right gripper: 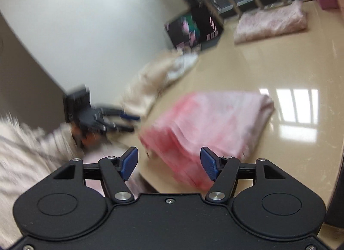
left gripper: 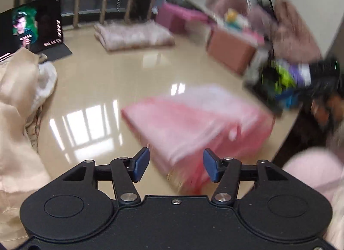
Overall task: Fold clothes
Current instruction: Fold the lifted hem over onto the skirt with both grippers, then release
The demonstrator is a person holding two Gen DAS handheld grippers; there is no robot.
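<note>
Folded pink garment (left gripper: 193,125): soft, light, limp, best pinched at near corners; left gripper (left gripper: 176,165) and right gripper (right gripper: 169,162) half open, empty

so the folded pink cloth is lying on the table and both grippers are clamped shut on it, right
Not quite. The folded pink cloth does lie on the table, but neither gripper is clamped on it. The left gripper stands open in the left wrist view, and the right gripper stands open in the right wrist view, with the pads of both clear of the cloth.
</note>
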